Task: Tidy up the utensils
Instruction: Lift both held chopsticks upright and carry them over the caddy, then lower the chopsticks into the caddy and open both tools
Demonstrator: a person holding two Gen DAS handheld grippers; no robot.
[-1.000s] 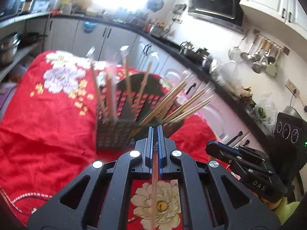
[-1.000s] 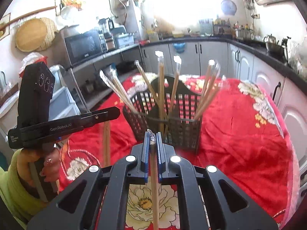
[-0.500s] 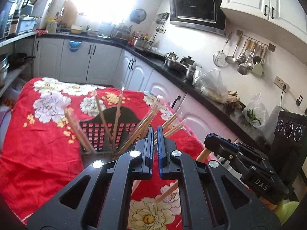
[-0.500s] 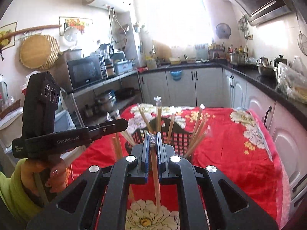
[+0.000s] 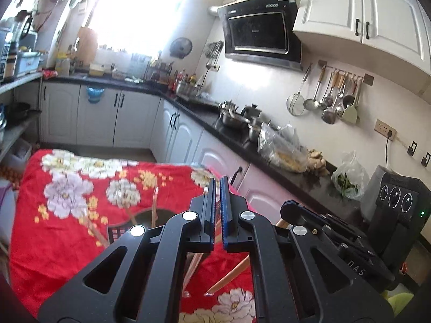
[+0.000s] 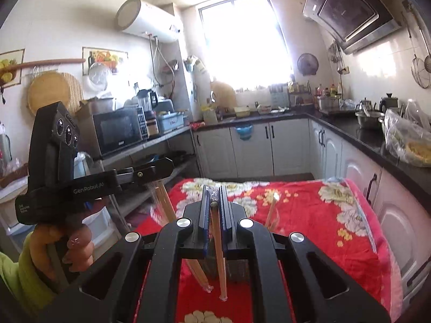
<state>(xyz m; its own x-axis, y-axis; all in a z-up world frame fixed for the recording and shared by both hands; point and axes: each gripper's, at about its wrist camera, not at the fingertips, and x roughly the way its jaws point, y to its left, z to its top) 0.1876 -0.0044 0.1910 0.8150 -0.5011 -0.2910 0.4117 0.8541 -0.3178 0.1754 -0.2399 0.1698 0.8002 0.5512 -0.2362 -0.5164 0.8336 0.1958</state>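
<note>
Chopstick [image 6: 216, 245] (plastic-sleeved), wooden, clamped upright

The basket [image 5: 121, 231] stood on the desk [image 5: 54, 228] with chopsticks [image 5: 154, 204] in it, cabinets [image 5: 97, 118] ran behind, and the left hand-held gripper [image 6: 150, 171] was left of the right hand-held gripper [image 6: 214, 188].

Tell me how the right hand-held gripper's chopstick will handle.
The chopstick looks thin, straight and stiff, so probably light and rigid. Pinched near its top in the right hand-held gripper, it hangs long below and may pivot. Its apparent clear sleeve could make it slippery.
</note>
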